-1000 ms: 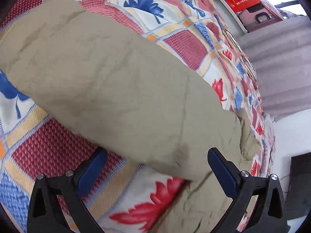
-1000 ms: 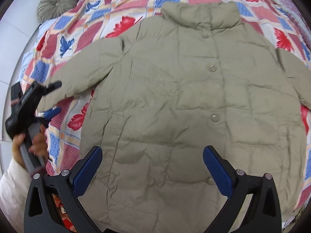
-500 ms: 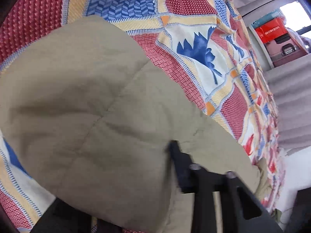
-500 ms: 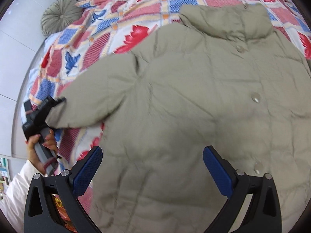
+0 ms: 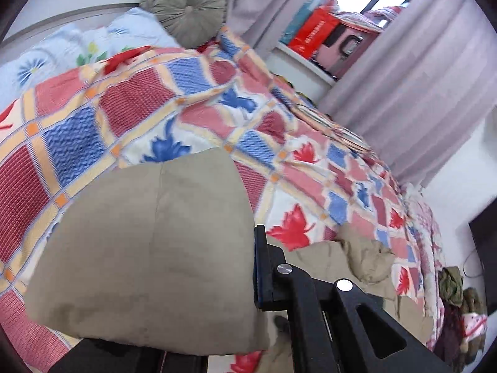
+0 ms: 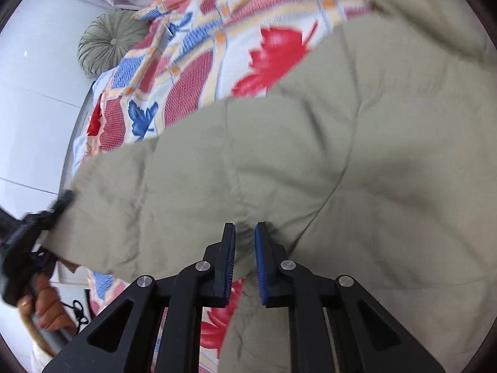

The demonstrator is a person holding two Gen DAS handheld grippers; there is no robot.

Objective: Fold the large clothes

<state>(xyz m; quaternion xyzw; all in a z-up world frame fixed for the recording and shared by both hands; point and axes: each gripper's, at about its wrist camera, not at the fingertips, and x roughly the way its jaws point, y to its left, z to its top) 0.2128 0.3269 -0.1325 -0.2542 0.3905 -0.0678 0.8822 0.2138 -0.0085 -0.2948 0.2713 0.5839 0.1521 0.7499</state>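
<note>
An olive padded jacket [image 6: 357, 161] lies spread on the patchwork quilt [image 5: 102, 130]. My left gripper [image 5: 253, 267] is shut on the cuff end of its sleeve [image 5: 149, 242] and holds it raised above the bed; the fabric hides one finger. The right wrist view shows that same gripper [image 6: 59, 205] at the far left, gripping the sleeve's tip [image 6: 84, 180]. My right gripper [image 6: 244, 239] is low over the jacket where sleeve meets body. Its jaws are closing, and a small fold of fabric is pinched between the blue pads [image 6: 260, 261].
A round green cushion [image 5: 186, 6] and a pale flowered pillow [image 5: 62, 49] sit at the head of the bed. Curtains [image 5: 419, 77] and a window sill with a red box [image 5: 313, 31] lie beyond. Loose clothes [image 5: 456, 292] are heaped at the far bed edge.
The left gripper closed on the sleeve cuff and lifted it. The right gripper came down and left to the sleeve's base, and its jaws went from wide open to nearly shut on a fold.
</note>
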